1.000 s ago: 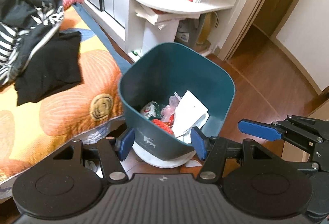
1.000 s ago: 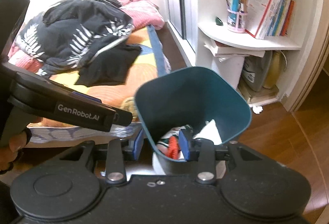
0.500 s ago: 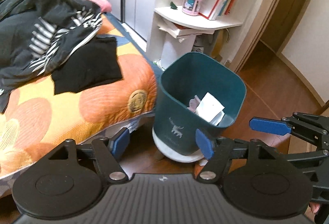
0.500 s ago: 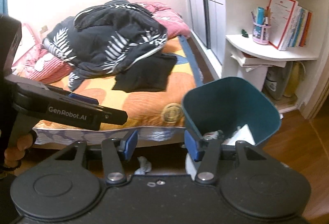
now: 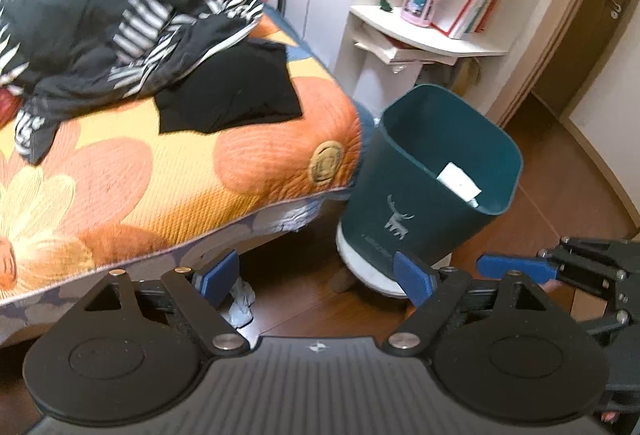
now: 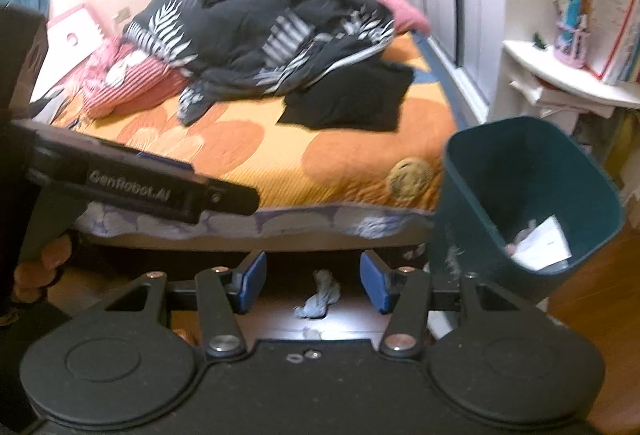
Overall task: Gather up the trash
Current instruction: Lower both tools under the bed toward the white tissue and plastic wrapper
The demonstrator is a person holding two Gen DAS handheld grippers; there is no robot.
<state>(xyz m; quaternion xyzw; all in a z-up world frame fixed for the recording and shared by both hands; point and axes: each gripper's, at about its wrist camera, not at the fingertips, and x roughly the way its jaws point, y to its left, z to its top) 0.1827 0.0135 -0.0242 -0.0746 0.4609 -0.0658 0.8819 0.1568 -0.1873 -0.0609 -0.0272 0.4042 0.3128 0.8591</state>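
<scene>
Grey-blue and crumpled, the wad of trash (image 6: 318,295) lies on the wooden floor (image 5: 560,163) just under the bed's (image 5: 160,171) edge, left of the teal bin (image 5: 432,171), which holds white paper (image 6: 542,243). Dark shadow under the bed frame closes in behind the wad; bare floor lies open in front of it. Your right gripper (image 6: 312,281) frames the wad, its jaws just opened wide and touching nothing. Your left gripper (image 5: 316,275) has also just been opening and holds nothing.

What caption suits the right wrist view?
Open right gripper aimed at crumpled tissue on the floor by the bed, bin alongside.
</scene>
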